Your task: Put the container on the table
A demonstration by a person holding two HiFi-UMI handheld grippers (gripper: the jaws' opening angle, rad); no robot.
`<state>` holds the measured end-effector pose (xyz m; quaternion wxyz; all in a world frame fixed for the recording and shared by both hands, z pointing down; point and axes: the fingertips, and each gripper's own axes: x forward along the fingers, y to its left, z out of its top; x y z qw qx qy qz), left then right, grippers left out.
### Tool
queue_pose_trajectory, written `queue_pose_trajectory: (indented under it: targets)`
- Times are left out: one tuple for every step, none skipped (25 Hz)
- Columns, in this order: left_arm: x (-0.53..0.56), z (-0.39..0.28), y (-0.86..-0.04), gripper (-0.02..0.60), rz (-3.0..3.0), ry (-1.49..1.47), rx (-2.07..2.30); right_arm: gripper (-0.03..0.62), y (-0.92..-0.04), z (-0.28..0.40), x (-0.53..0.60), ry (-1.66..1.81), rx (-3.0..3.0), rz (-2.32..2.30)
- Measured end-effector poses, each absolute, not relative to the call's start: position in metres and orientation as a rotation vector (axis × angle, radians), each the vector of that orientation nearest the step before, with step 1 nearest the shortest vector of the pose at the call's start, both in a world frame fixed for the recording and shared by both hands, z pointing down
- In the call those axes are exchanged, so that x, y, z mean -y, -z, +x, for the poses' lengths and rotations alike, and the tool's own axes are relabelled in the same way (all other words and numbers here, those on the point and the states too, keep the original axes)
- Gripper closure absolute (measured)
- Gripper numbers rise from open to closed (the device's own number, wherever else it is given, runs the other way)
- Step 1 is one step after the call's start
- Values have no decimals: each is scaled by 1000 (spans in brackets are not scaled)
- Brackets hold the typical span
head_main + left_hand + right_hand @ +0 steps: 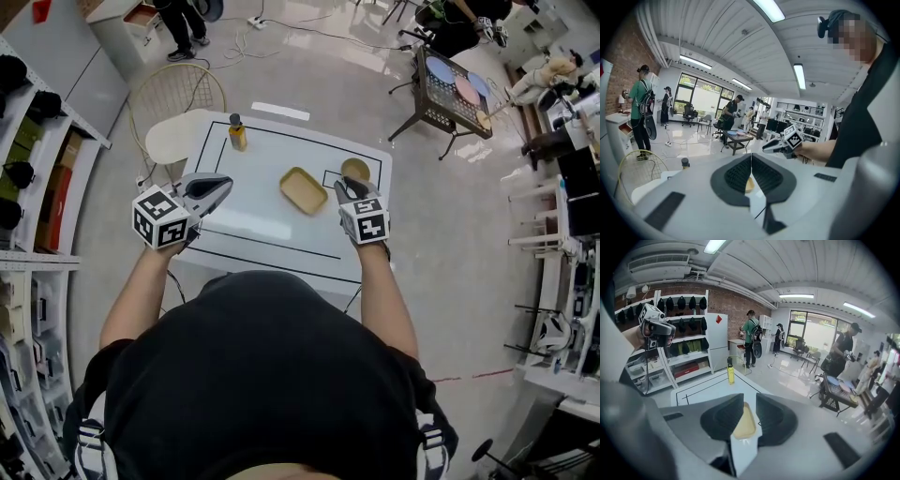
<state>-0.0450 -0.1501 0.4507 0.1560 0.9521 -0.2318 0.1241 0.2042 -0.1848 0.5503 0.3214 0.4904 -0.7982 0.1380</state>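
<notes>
Container (303,190) lies flat on the table (281,234); left gripper (223,185) closed empty, right gripper (346,186) parted empty, so advise holding both clear of the container.

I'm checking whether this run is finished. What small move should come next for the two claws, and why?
Probably just draw both claws back from the table. The tan container already lies flat on it, and neither claw holds anything: the left claw is shut on nothing, and the right claw is open and empty.
</notes>
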Motion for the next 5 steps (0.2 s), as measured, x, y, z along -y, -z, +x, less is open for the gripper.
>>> queue_pose_trajectory:
  targets:
    - [148, -45, -451, 574, 2725, -355, 666, 508, -547, 204, 184, -358, 2102, 1290]
    - [147, -45, -450, 574, 2724, -355, 668, 508, -545, 204, 183, -353, 2107, 1293]
    - [145, -46, -450, 574, 2723, -355, 669, 508, -542, 205, 181, -350, 2111, 1295]
    - [143, -46, -450, 574, 2723, -356, 671, 508, -540, 205, 180, -348, 2114, 1298]
    - [141, -45, -449, 572, 2723, -357, 672, 508, -538, 206, 178, -346, 2117, 1300]
